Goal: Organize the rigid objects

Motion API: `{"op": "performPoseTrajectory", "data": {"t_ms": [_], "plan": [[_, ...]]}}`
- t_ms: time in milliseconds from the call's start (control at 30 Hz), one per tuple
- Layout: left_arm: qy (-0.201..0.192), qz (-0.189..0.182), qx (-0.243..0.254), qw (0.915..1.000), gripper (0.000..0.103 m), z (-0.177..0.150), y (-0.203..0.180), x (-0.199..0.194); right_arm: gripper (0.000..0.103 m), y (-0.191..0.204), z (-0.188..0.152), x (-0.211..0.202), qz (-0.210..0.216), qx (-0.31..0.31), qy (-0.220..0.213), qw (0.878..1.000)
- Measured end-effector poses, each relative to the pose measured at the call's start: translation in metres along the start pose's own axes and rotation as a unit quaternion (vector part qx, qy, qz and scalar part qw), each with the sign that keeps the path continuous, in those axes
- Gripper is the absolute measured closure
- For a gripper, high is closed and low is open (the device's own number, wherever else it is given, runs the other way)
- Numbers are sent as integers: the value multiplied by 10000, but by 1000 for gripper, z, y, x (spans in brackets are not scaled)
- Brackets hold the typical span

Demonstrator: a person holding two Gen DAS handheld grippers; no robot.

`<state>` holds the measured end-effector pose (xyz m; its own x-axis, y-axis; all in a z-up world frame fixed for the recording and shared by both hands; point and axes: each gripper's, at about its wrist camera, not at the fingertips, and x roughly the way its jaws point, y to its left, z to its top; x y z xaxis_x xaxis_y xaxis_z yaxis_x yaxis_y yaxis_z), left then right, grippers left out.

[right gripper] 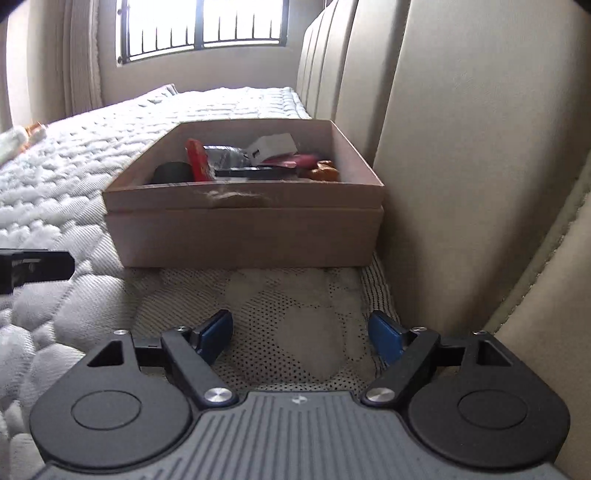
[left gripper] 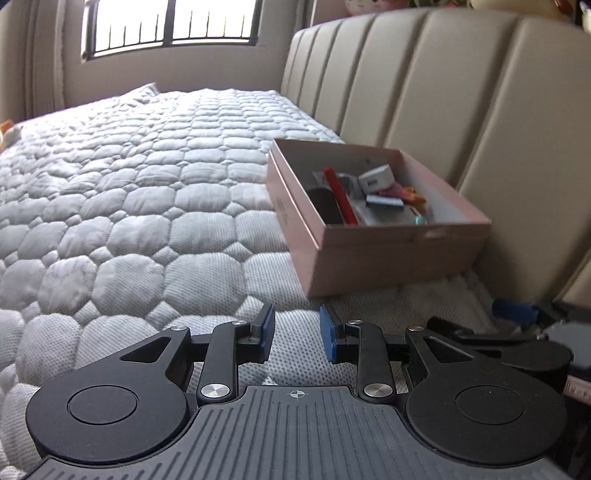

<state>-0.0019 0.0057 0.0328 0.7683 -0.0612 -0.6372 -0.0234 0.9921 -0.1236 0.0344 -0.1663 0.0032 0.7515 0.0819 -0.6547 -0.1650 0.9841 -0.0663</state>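
In the left wrist view, the left gripper (left gripper: 297, 338) hovered low over the quilted mattress (left gripper: 122, 192), its 2 blue-padded fingers (left gripper: 266, 328) a narrow gap apart with nothing between them. Ahead and to the right sat the pink cardboard box (left gripper: 369, 254), its far right side close against the beige padded headboard (left gripper: 461, 92). Inside the box lay a jumble of small rigid things: a red stick (left gripper: 341, 197) leaning along the left wall, a dark oval object (left gripper: 325, 205) beside it, a white adapter (left gripper: 376, 179) on top toward the far side, and an orange piece (left gripper: 415, 195) at the right. At the far right edge, part of the right gripper (left gripper: 517, 332) showed, low on the mattress near the headboard. A barred window (left gripper: 170, 26) stood at the far wall.

In the right wrist view, the right gripper (right gripper: 301, 334) rested low above the mattress (right gripper: 55, 177) with its 2 blue fingers (right gripper: 216, 332) spread wide and empty. The box (right gripper: 243, 236) stood straight ahead, just beyond the fingers, its right side beside the headboard (right gripper: 461, 147). The red stick (right gripper: 197, 160), the dark object (right gripper: 171, 171), the white adapter (right gripper: 271, 146) and the orange piece (right gripper: 325, 170) showed over its near rim. A black part of the left gripper (right gripper: 35, 267) poked in at the left edge.
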Motion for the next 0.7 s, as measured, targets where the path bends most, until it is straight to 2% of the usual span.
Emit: {"op": "performPoseTrajectory", "data": {"t_ms": [167,400,567,700], "plan": [[178,129,-21,9998,74,-16,-3,19,21,4,-4,7,-228,-136,-67,9996],[-66,416,395,9983,74,-27,-17,22,17,5,-8,6,-259,51,-46,9996],[-112,539,322,9980,74,-27,-21,21,14,8,-13,7,-312,207,-157,9992],[-173,463,216,9985,74,-28,-19,19,14,6,-16,6,-227,108,-257,9994]]}}
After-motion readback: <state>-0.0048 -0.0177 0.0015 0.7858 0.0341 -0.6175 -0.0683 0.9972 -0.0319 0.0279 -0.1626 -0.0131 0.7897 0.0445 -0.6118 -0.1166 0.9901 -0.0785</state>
